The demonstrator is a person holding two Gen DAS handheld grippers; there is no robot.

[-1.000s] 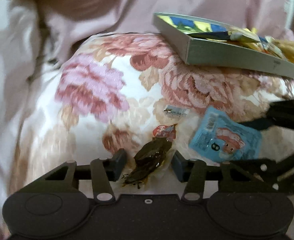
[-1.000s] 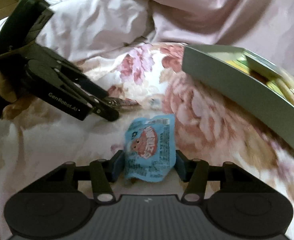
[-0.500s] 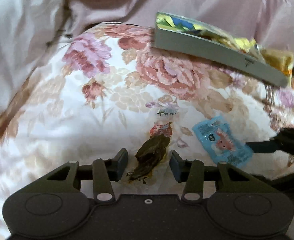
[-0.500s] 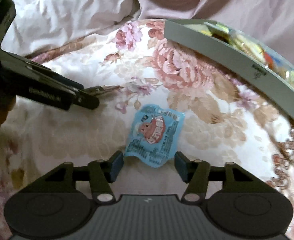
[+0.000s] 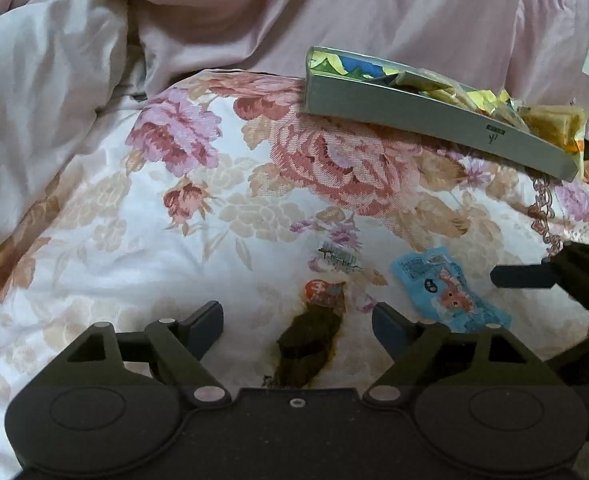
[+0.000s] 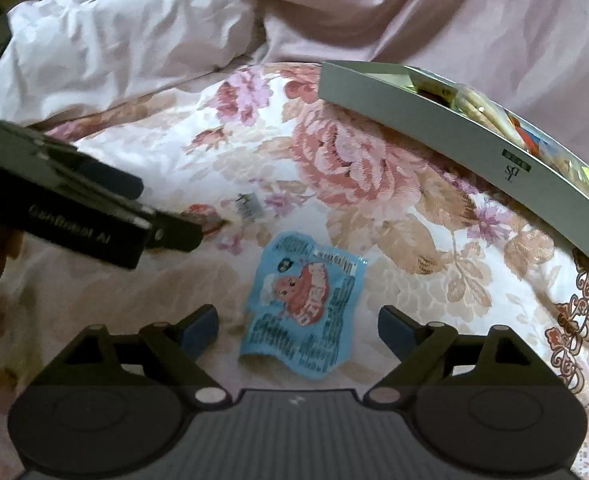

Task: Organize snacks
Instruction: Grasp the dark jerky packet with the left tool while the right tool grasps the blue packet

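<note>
Right now both tools hang just above the flowered bedspread with their jaws spread wide and nothing between them. The left tool straddles a dark brown snack packet, which lies between its fingers but touches neither; the packet's clear end with a red label points away, ahead of the tips. The right tool straddles a blue snack pouch, lying flat and slightly crumpled, likewise untouched. From the left tool the blue pouch sits just to the right of the right finger.

To do this step well, I would judge each tool should drop until the fingertips press lightly into the soft cover, so the lower edges get under the thin packets, then close slowly across the narrow width. The cover gives, so a shallow grab may pinch fabric or slide off the slippery film. The two tools are near each other, so lifting one at a time would avoid a knock.

The grey box ahead and to the right of both tools already holds several wrapped snacks; that is the likely destination.

Count: two tools, two loose packets on the bed, one box, and too many packets in it to count
</note>
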